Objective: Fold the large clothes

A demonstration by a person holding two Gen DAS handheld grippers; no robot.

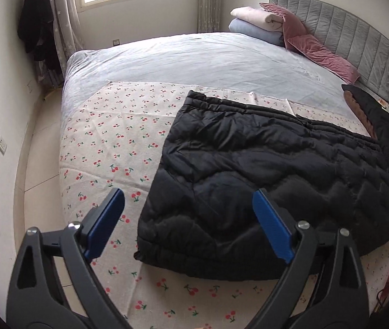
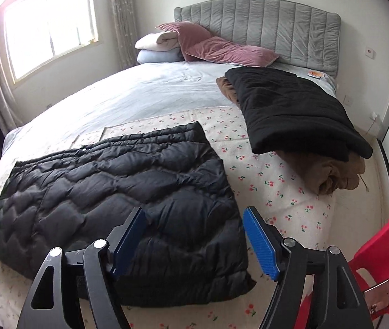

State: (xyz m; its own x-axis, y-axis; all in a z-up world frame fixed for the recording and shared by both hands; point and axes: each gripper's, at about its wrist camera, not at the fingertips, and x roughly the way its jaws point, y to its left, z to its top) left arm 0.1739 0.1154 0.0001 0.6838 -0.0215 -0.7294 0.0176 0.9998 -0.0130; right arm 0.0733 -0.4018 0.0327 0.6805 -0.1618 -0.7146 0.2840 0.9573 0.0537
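Folded black puffer coat (image 1: 263, 170) on cherry-print sheet (image 1: 106, 142) — both grippers' jaws apart, empty

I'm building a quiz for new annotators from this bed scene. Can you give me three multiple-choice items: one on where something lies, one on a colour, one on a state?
1. Where does the black quilted down jacket lie?
A. On the cherry-print cloth
B. On the red plastic chair
C. Against the headboard

2. What colour are the pillows at the grey headboard?
A. Green
B. Dusty pink
C. Yellow

3. How does the left gripper stand?
A. Shut on the jacket
B. Shut on the cloth
C. Open, holding nothing

Answers:
1. A: the folded jacket rests flat on the cherry-print cloth spread over the bed.
2. B: the velvet pillows leaning at the headboard are dusty pink.
3. C: its blue pads stand wide apart above the bed, with nothing gripped between them.
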